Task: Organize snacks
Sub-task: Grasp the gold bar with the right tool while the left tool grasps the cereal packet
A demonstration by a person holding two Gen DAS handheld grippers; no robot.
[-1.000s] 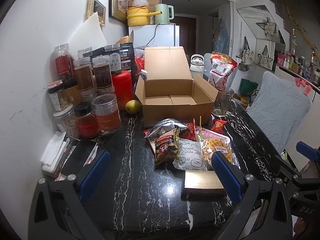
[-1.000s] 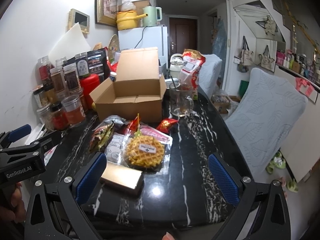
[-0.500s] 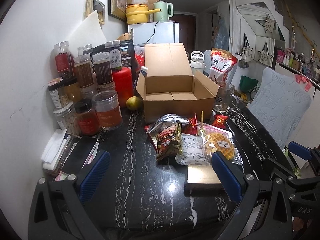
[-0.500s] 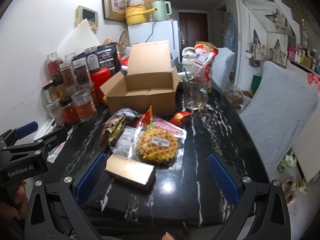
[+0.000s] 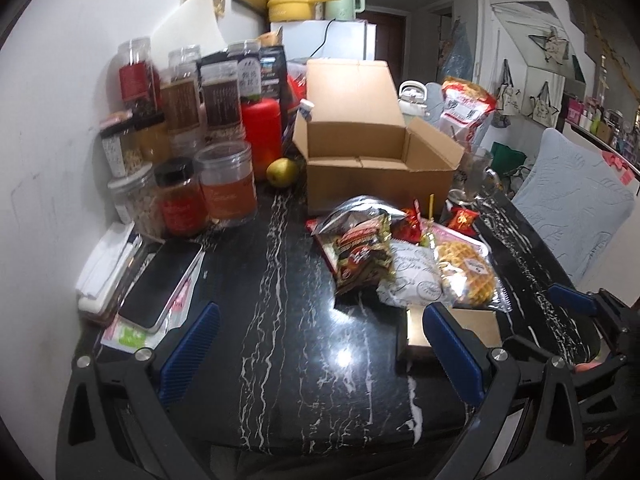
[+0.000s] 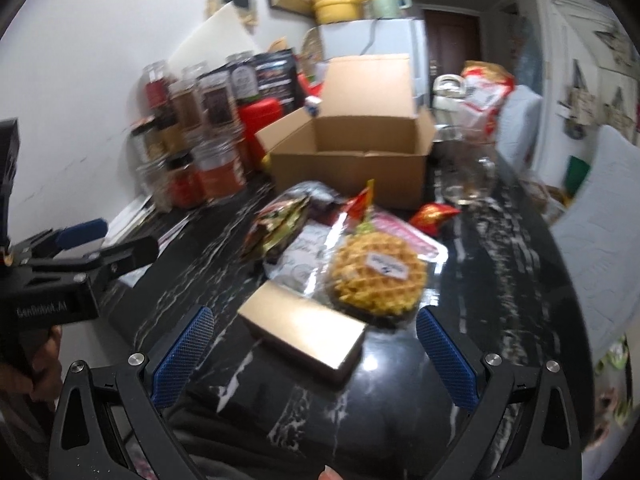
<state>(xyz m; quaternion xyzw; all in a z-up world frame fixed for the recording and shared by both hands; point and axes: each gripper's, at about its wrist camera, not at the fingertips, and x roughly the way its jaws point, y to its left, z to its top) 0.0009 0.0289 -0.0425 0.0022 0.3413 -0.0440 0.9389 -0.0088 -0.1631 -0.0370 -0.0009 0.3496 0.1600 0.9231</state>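
Note:
An open cardboard box (image 5: 376,168) (image 6: 352,160) stands at the back of the black marble table (image 5: 280,280), with nothing visible inside. In front of it lies a heap of snacks: a dark chip bag (image 5: 360,248) (image 6: 280,220), a white printed packet (image 5: 412,276), a wrapped waffle (image 5: 468,272) (image 6: 380,276), small red packets (image 5: 460,218) (image 6: 434,214) and a gold box (image 5: 452,328) (image 6: 304,332). My left gripper (image 5: 320,352) is open, low over the near table. My right gripper (image 6: 316,356) is open, with the gold box just ahead between its fingers.
Several jars (image 5: 224,184) and a red canister (image 5: 262,132) crowd the left wall. A pear (image 5: 282,172) lies beside the box. A phone on a tray (image 5: 160,284) sits near left. A glass mug (image 6: 468,176), a red snack bag (image 5: 466,108) and a padded chair (image 5: 576,216) are to the right.
Both grippers have moved forward toward the snack heap. The right one has come close to the gold box and waffle. Nothing was taken hold of.

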